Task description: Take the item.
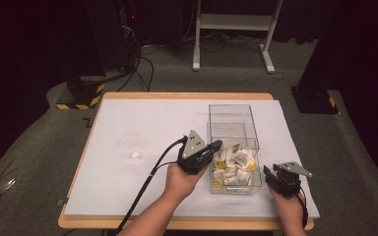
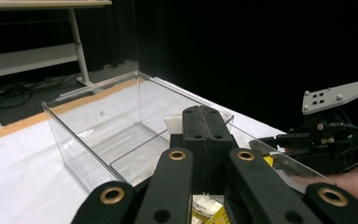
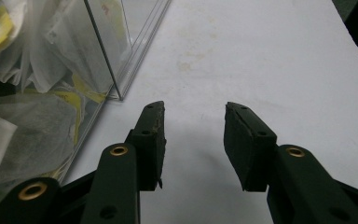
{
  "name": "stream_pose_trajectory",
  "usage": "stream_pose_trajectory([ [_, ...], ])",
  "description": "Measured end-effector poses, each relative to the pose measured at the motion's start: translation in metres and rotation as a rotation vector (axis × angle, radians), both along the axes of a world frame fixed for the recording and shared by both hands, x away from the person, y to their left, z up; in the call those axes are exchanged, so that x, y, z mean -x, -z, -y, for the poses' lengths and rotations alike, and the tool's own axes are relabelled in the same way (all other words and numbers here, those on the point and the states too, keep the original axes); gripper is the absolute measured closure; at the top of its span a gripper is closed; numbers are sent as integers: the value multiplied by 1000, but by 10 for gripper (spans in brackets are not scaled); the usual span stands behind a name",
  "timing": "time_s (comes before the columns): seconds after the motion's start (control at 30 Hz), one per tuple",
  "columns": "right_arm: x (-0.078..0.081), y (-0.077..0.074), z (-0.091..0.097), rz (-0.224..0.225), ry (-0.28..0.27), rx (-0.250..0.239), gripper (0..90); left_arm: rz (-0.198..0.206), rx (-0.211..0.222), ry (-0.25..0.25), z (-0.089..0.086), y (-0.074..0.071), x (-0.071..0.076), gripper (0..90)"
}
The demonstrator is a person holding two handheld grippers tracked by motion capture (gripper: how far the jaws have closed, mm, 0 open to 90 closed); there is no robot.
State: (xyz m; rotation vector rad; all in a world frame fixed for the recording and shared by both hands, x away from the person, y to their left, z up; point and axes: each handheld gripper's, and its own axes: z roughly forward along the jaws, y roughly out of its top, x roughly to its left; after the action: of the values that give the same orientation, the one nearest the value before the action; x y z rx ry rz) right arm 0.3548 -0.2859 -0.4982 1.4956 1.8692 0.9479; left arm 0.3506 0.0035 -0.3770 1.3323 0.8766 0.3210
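The room is dark, with black curtains all round; in the middle stands a table (image 1: 128, 96) with a white sheet on top; a clear box (image 1: 232, 129) sits on the sheet, and its near half holds a pile of tea bags (image 1: 236, 166); the far half of the box looks bare; a small clear cup (image 1: 131, 146) stands well off to the left of the box.

The left gripper (image 1: 215, 146) is up at the near left wall of the box, tipped toward the bags; in the left gripper view its jaws are pressed tight together, and I see nothing between them; white and yellow bags peek out just under them.

The right gripper (image 1: 268, 173) rests low on the sheet, just right of the box; in the right gripper view its jaws stand wide apart, and they hold nothing; the box wall is close on its left.

My guess is that the step in hand is the reach for a bag, and no bag is out yet; the left jaws must spread first, then dip over the wall and pinch one bag, not a bunch; the bags are soft and light, so a gentle grip should do; the cup may be where the bag goes, but that is only a guess.
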Motion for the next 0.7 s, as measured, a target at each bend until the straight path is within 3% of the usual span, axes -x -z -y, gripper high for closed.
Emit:
stream_pose_trajectory([
  [0.7,0,0,0,2,2,0,584,37,45,-26,-11,-19,-1,900],
])
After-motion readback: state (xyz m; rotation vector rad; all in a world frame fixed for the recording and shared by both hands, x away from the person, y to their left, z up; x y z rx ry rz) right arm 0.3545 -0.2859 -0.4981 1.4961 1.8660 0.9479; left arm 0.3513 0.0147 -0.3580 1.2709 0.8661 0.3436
